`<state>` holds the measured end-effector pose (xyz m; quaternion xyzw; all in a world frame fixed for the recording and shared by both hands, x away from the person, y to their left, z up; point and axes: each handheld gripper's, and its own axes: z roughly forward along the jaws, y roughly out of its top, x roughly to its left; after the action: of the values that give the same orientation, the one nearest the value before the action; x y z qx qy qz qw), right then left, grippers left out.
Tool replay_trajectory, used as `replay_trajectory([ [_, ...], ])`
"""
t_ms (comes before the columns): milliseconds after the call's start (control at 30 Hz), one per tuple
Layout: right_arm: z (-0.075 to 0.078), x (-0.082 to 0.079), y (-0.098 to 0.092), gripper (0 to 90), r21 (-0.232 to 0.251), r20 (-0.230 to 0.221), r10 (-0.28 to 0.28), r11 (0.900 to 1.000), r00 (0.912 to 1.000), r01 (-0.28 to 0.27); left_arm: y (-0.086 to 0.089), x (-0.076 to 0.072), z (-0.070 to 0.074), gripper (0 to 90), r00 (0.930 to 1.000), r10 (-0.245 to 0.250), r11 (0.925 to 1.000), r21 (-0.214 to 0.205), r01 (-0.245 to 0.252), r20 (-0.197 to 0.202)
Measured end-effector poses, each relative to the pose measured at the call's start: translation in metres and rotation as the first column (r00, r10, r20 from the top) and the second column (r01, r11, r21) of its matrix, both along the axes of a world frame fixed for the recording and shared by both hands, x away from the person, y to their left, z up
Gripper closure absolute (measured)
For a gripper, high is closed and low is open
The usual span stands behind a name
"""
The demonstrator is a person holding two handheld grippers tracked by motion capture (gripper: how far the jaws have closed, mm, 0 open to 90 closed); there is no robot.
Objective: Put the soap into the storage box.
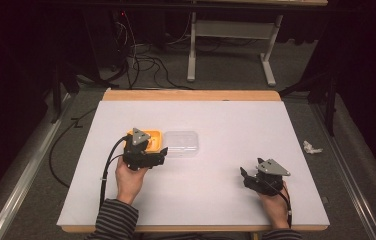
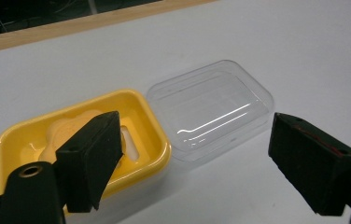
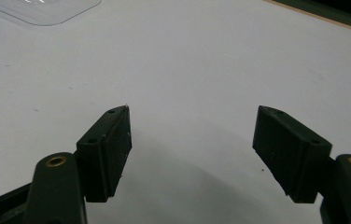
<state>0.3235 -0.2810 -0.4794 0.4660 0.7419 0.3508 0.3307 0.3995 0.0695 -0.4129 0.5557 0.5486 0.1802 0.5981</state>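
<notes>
The left tongs [image 2: 192,163] are held released, jaws wide apart, just above a yellow tray [image 2: 152,140] and a clear lid [image 2: 211,109] that lie side by side and touching near the middle of the white surface [image 1: 201,190]. A pale yellow piece [image 2: 64,128] is seen inside the tray. The right tongs [image 3: 192,154] are also released and empty, held low over bare surface well apart from both. The lid is judged thin and slick: it may be pushed away or sprung out if pinched off-centre, and the tray may be nudged along with it.

A white-topped table [image 1: 201,195] carries a yellow tray [image 2: 152,140] touching a clear lid [image 2: 211,109].
</notes>
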Motion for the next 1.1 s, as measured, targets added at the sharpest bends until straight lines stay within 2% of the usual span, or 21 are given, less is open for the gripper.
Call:
replay_trajectory([
  [167, 0.0, 0.0, 0.0, 28.7, -0.002, 0.0, 0.002, 1.0, 1.0, -0.002, -0.003, -0.005, 0.002, 18.2, 1.0, -0.007, 0.9998, -0.018, 0.007, 0.002],
  [300, 0.0, 0.0, 0.0, 28.7, -0.002, 0.001, 0.001, 1.0, 1.0, -0.001, -0.004, -0.007, 0.003, 18.3, 0.9998, -0.018, 0.9998, -0.01, 0.018, 0.004],
  [767, 0.0, 0.0, 0.0, 28.7, -0.002, 0.001, 0.001, 1.0, 1.0, -0.001, -0.009, -0.021, 0.009, 18.2, 0.9987, -0.047, 0.9986, -0.023, 0.047, 0.018],
  [967, 0.0, 0.0, 0.0, 28.8, -0.006, 0.002, 0.003, 1.0, 1.0, -0.003, -0.011, -0.028, 0.01, 18.0, 0.9973, -0.062, 0.9975, -0.031, 0.064, 0.038],
  [1033, 0.0, 0.0, 0.0, 28.8, -0.005, 0.001, 0.001, 1.0, 1.0, -0.001, -0.011, -0.029, 0.01, 18.0, 0.9972, -0.064, 0.9974, -0.031, 0.065, 0.038],
  [1100, 0.0, 0.0, 0.0, 28.7, -0.004, 0.001, 0.001, 1.0, 1.0, -0.001, -0.012, -0.03, 0.011, 18.0, 0.9967, -0.077, 0.9958, -0.048, 0.078, 0.028],
])
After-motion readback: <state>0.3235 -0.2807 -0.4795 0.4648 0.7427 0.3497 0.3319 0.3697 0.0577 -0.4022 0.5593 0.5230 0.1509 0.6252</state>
